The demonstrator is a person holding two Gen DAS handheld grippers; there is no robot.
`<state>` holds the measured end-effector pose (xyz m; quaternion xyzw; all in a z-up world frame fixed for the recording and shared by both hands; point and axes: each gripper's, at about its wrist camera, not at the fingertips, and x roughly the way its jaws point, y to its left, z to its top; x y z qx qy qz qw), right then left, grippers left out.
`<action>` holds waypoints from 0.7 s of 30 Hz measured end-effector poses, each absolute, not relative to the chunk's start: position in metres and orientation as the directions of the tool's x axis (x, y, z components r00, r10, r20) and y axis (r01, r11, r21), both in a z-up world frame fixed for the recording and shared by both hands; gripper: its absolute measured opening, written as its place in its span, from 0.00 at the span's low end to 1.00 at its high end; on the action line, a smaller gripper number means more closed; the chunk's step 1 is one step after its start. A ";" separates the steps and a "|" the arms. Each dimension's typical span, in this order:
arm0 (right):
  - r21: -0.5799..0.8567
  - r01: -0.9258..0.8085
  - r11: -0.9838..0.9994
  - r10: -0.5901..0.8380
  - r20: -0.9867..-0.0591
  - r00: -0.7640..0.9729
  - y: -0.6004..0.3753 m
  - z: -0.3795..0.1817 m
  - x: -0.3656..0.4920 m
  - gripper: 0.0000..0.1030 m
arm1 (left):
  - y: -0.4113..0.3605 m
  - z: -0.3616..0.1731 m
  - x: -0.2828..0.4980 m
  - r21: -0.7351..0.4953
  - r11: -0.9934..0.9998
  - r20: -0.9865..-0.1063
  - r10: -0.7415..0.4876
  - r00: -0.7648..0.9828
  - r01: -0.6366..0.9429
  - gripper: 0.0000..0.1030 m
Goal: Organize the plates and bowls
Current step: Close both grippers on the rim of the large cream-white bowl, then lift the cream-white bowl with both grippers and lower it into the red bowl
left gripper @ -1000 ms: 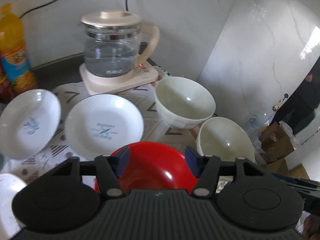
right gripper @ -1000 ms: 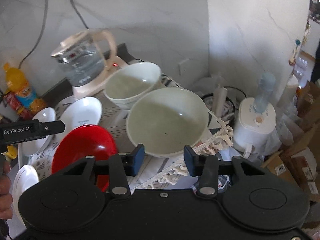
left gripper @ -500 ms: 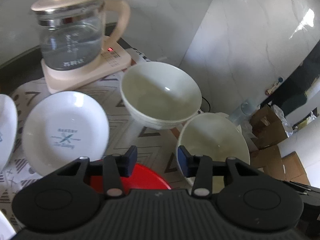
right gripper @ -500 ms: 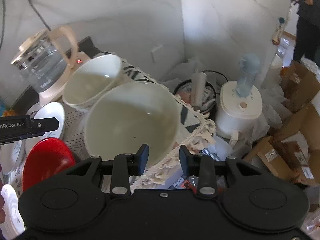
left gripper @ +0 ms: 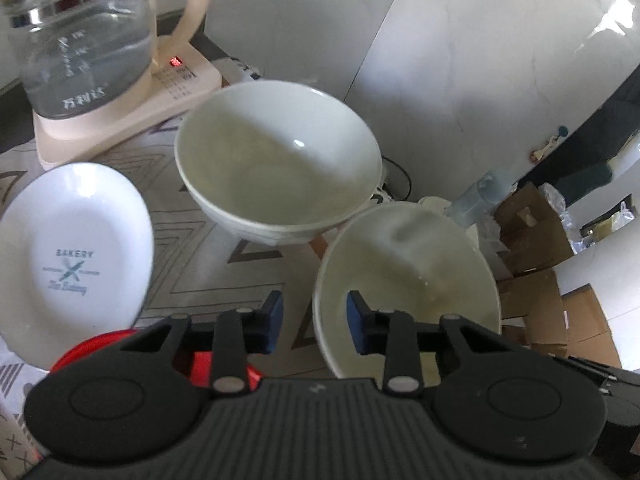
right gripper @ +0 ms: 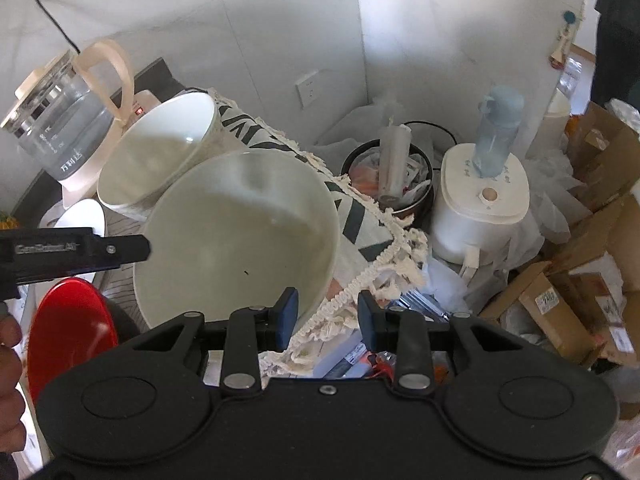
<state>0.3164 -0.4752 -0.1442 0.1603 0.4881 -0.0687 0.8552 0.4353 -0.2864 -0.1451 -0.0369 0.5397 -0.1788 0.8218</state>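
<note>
A cream bowl (left gripper: 408,280) stands at the table's right corner, touching a larger white bowl (left gripper: 276,160) behind it. My left gripper (left gripper: 314,322) hangs over the cream bowl's left rim with its jaws closing. The rim lies between the pads, with a gap on both sides. My right gripper (right gripper: 326,312) is open astride the same cream bowl's (right gripper: 240,248) right rim, one pad over the inside and one outside. A red bowl (left gripper: 196,360) sits low on the left, and a white BAKERY plate (left gripper: 76,256) lies beside it. The left gripper's finger (right gripper: 120,248) shows in the right wrist view.
A glass kettle (left gripper: 80,40) on its cream base stands at the back left. The patterned cloth (right gripper: 372,248) with a fringe hangs over the table's right edge. Below are a waste bin (right gripper: 392,184), a white appliance (right gripper: 480,208) and cardboard boxes (right gripper: 560,320).
Both grippers have moved right and down toward the cream bowl. The left jaws have narrowed, and the red bowl has slipped from between them to the lower left.
</note>
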 end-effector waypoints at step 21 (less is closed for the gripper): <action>0.227 0.154 0.962 0.136 -0.883 0.449 -0.480 -0.169 0.354 0.13 | -0.297 -0.173 0.451 -0.281 0.954 -0.912 -0.300 0.279 0.108 0.04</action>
